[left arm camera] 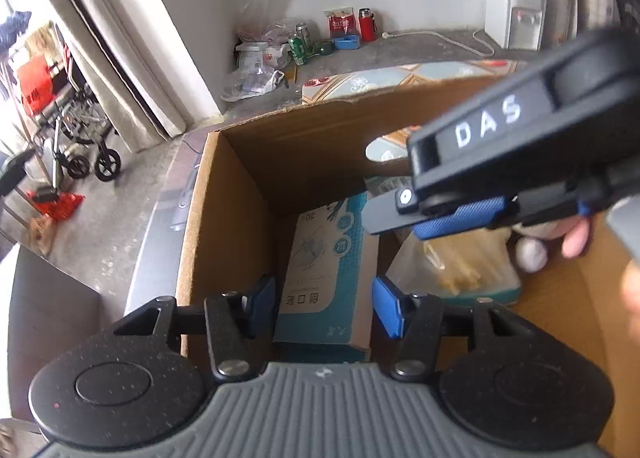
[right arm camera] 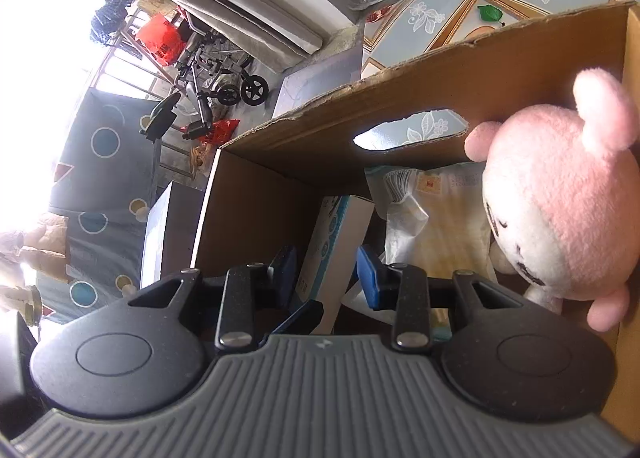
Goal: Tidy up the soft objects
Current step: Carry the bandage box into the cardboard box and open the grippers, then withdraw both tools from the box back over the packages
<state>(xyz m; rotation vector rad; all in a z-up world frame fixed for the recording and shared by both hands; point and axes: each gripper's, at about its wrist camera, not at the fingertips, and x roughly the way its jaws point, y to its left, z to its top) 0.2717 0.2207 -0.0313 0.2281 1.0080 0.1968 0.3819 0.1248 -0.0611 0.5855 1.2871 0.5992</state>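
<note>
An open cardboard carton (left arm camera: 312, 145) (right arm camera: 400, 97) holds a blue and white box (left arm camera: 328, 258) (right arm camera: 340, 242), a clear bag of tissues (left arm camera: 452, 266) (right arm camera: 440, 217) and a pink and white plush toy (right arm camera: 552, 209) (left arm camera: 532, 254) at its right side. My left gripper (left arm camera: 324, 308) reaches into the carton and straddles the near end of the blue and white box; its pads stand close beside it with a thin gap on the left. My right gripper (right arm camera: 328, 278) (left arm camera: 400, 223) hangs over the carton's middle, part open, with nothing gripped.
The carton stands on a table with a floral patterned cloth (right arm camera: 440, 17). A person's fingers (left arm camera: 576, 238) hold the right gripper. On the floor beyond are a wheelchair (left arm camera: 80, 129), cans and bags (left arm camera: 280, 49) and a water dispenser (left arm camera: 516, 17).
</note>
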